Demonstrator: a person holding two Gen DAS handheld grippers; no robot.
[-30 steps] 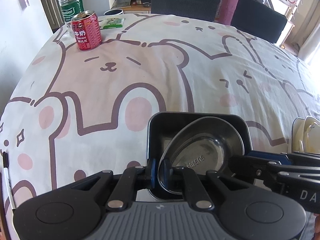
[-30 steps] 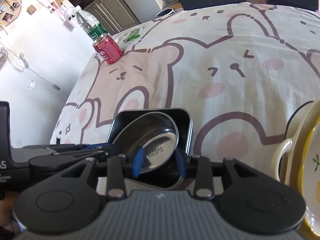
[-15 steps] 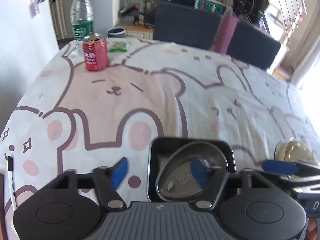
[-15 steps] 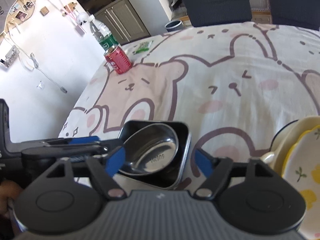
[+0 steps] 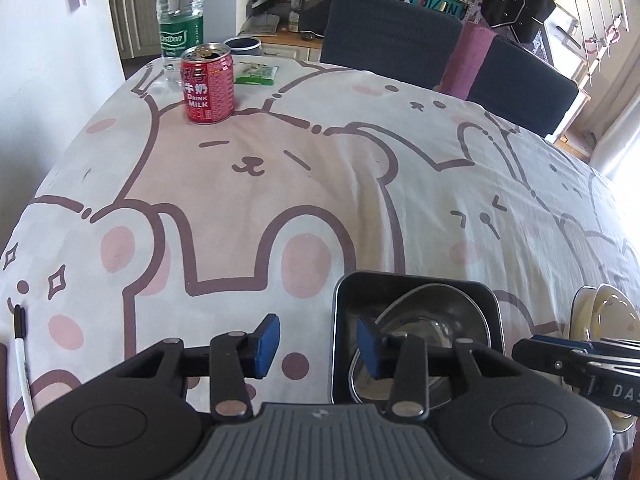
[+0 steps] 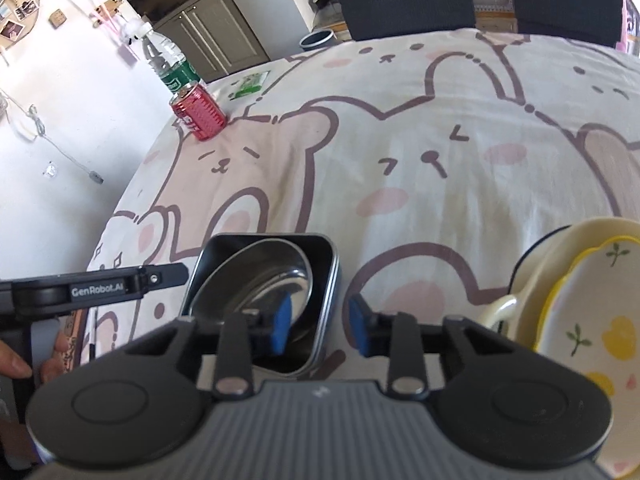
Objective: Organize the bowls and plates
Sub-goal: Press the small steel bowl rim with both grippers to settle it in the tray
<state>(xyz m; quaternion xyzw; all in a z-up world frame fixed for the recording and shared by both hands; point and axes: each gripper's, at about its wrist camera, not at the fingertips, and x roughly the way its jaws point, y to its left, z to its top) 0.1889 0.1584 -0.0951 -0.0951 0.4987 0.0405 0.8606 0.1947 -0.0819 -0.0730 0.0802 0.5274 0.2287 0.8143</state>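
A black square tray (image 5: 416, 280) (image 6: 280, 237) sits on the near part of the bear-print cloth. A steel bowl (image 5: 432, 316) (image 6: 256, 280) leans tilted inside it. My left gripper (image 5: 318, 346) hovers at the tray's left wall, its jaws closing; the wall lies between the blue pads (image 5: 268, 342), which press on nothing. My right gripper (image 6: 320, 328) hovers at the tray's right wall, also closing, one pad over the bowl and one outside, both clear of the wall. Cream dishes (image 6: 580, 248) topped by a yellow-rimmed flower plate (image 6: 592, 328) stand to the right.
At the far left of the table stand a red milk can (image 5: 208, 84), a water bottle (image 5: 180, 12) and a green packet (image 5: 256, 74). A pen (image 5: 20, 344) lies at the near left edge. Dark chairs (image 5: 384, 40) line the far side. A hand (image 6: 24, 364) holds the left gripper.
Both grippers were closed around the bowl's rim, then opened wide and let it go. The jaws have since narrowed again. The left gripper has drawn back and leftward; the bowl stays tilted in the tray.
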